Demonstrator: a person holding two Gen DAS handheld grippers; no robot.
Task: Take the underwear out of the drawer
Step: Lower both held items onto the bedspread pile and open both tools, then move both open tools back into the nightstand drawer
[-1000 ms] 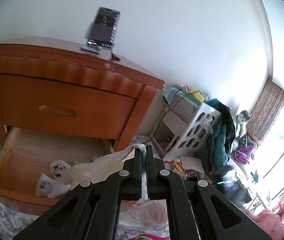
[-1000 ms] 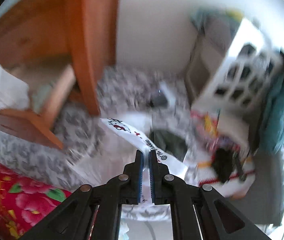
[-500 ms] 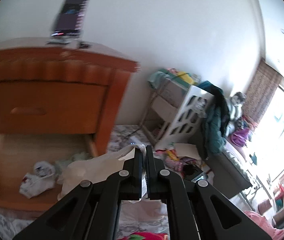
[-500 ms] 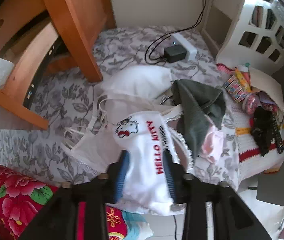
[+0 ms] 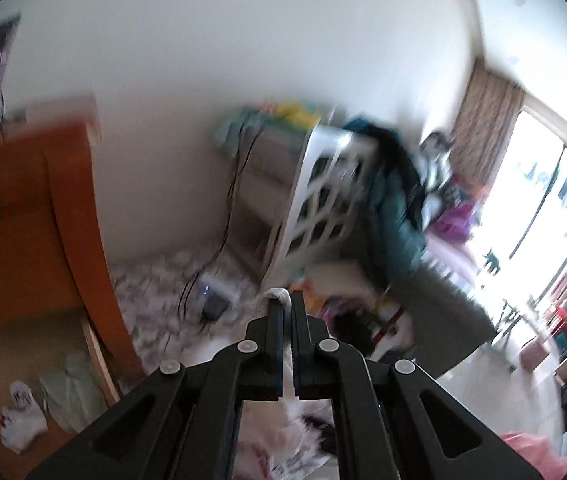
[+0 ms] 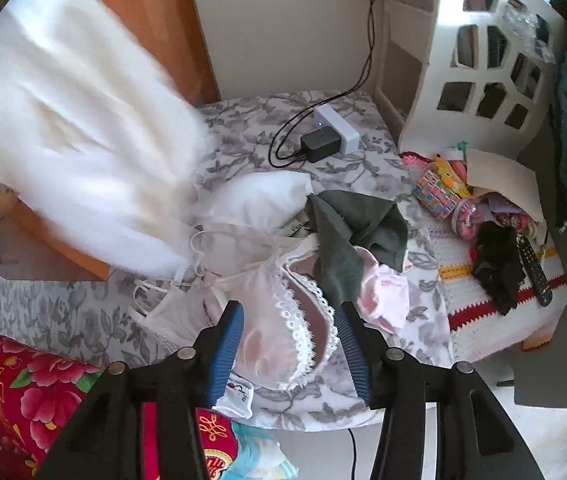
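The left gripper (image 5: 287,312) had its jaws pressed together on a strip of white cloth (image 5: 279,294) that poked out above the tips — the view was blurred, so what the cloth was could not be told there. In the right wrist view a large white garment (image 6: 75,120) hung blurred in the air at the upper left, in front of the wooden dresser (image 6: 151,12). The right gripper (image 6: 289,344) had its blue-padded jaws spread wide and held nothing; it hovered over a pile of underwear (image 6: 283,280) on the flowered sheet (image 6: 243,120) — white pieces, a lace-edged one, a grey one and a pink one. Low at the left, the open drawer (image 5: 95,352) had a few small white and pale green pieces (image 5: 23,420) lying inside. A white basket (image 6: 479,52) stood to the right.
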